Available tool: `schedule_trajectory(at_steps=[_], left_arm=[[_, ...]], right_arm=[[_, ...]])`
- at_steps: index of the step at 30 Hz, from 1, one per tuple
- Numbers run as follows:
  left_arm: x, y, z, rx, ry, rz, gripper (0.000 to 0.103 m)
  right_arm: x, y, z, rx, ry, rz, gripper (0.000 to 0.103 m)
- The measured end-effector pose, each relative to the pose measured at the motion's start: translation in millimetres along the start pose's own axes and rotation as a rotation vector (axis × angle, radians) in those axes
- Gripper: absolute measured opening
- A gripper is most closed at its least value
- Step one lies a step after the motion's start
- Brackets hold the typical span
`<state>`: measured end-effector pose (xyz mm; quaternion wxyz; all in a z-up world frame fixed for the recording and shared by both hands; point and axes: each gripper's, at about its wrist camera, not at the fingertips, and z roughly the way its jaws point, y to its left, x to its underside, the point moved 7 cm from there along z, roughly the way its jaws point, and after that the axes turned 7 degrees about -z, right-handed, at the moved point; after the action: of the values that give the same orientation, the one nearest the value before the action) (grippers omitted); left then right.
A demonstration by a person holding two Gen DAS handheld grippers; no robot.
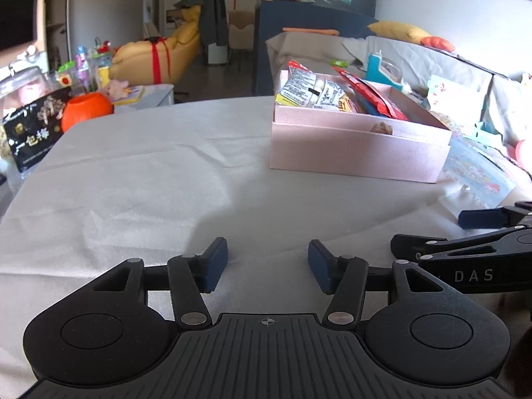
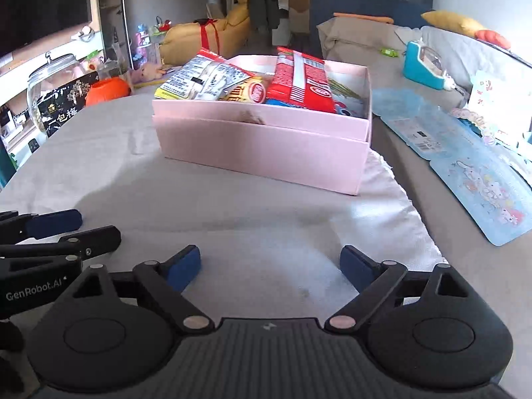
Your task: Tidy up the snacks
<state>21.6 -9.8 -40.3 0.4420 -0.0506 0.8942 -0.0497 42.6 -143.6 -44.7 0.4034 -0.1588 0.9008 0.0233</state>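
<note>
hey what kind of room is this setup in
Most likely a home living room: a grey sofa with a yellow cushion sits behind the cloth-covered table, a yellow armchair farther back, and a dark screen on the wall.

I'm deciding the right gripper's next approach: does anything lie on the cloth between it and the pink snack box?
Nothing visible: only bare grey cloth lies between the open right gripper and the pink box.

Snack-filled pink box point(image 1: 355, 153) beyond empty left gripper point(image 1: 267, 266)
</note>
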Motion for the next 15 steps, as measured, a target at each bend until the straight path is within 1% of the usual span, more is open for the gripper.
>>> schedule_trajectory(at_steps=[2, 5, 8, 15], left_arm=[[0.8, -1.1, 0.6, -0.012, -0.006, 0.013, 0.061], [0.3, -0.9, 1.3, -0.012, -0.006, 0.014, 0.062], [0.4, -0.7, 0.8, -0.011, -0.007, 0.014, 0.062], [-0.2, -1.2, 1.0, -0.015, -0.008, 0.017, 0.063]], right_arm=[[1.6, -0.4, -0.4, 0.01, -0.006, 0.009, 0.099], [4.7, -1.8, 1.1, 0.025, -0.053, 0.022, 0.102], [2.5, -5.0, 8.7, 0.037, -0.05, 0.025, 0.103], [1.5, -5.3, 10.3, 0.034, -0.05, 0.029, 0.103]])
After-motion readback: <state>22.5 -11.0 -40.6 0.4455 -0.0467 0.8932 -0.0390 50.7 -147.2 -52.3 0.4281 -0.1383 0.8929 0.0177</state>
